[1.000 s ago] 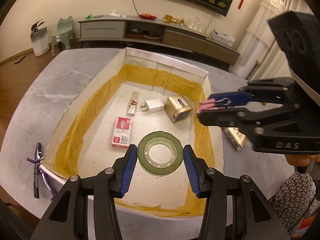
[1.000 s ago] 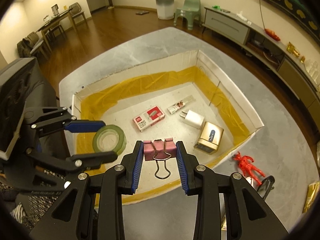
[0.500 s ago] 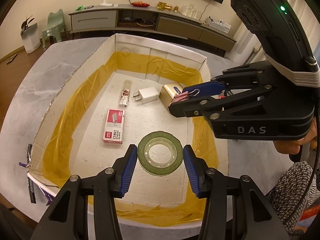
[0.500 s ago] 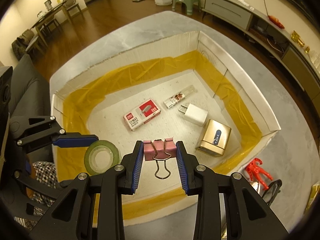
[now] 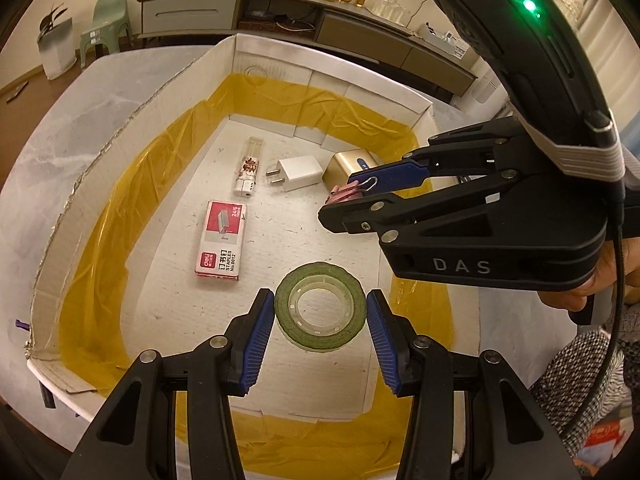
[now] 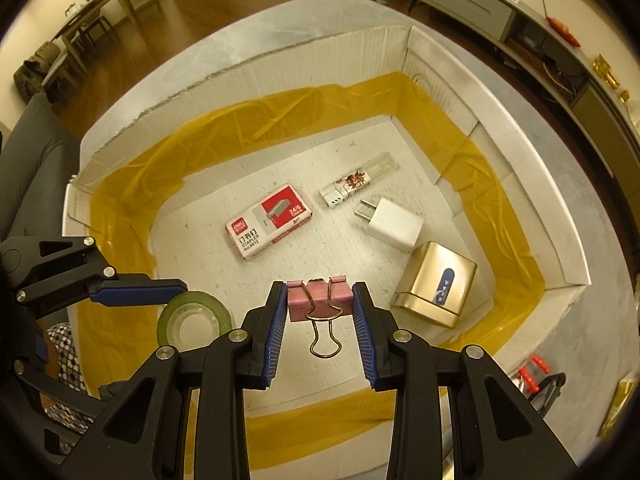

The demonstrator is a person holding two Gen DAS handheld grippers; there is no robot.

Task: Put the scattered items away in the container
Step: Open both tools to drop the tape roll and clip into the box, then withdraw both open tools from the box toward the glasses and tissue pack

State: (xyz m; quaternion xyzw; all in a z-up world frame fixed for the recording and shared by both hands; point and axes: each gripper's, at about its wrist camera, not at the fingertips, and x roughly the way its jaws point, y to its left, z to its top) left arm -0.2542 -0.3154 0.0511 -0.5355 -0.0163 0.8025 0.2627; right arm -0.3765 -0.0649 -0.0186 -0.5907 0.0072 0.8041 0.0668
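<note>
Green tape roll (image 5: 320,311) sits pinched between the blue pads of the left tool (image 5: 320,320), held over the near part of the white cardboard box (image 5: 280,56) whose lower walls are lined with yellow tape. Pink binder clip (image 6: 320,300) is clamped between the pads of the right tool (image 6: 320,312), its wire handle hanging toward the camera, also above the box interior, near the gold box (image 6: 436,290). On the box floor lie a red-and-white staples box (image 6: 269,227), a slim clear tube with a printed label (image 6: 356,185), and a white charger plug (image 6: 390,224) just beside the gold box. Outside the box, on the grey marble surface (image 6: 600,320), a red toy figure (image 6: 532,372) lies partly hidden behind the right tool.
</note>
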